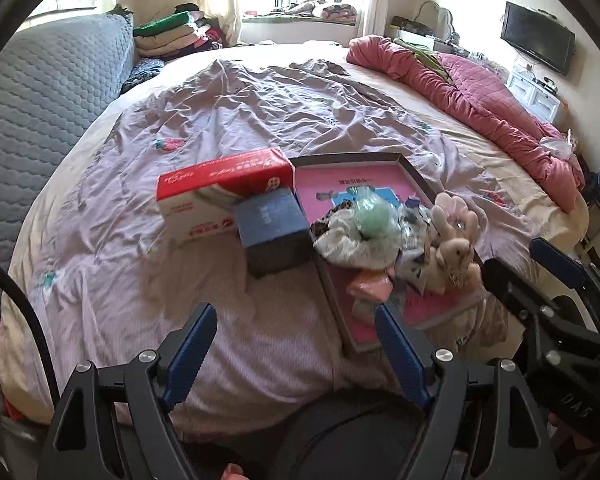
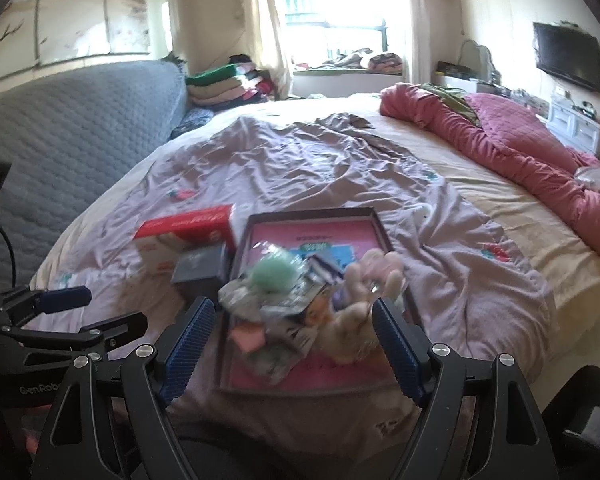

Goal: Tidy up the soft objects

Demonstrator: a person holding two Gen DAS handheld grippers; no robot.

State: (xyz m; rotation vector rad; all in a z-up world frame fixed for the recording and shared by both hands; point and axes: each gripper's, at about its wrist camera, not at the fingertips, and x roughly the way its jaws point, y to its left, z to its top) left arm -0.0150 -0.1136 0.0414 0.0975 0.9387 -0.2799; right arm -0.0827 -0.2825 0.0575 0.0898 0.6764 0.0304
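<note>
Toys (image 1: 384, 232) lay heaped in the tray (image 1: 414, 172), boxes (image 1: 236, 196) beside it; my left hand-held gripper (image 1: 296, 344) and right hand-held gripper (image 2: 294, 332) hung released near its front.

The left black hand-held gripper (image 1: 294, 350) with blue ribbed finger pads (image 1: 192, 354) has its jaws spread wide, holding nothing. The right black hand-held gripper (image 2: 294, 344) with matching blue pads (image 2: 396, 354) is likewise spread wide and holds nothing. The two are level, side by side and apart.
</note>
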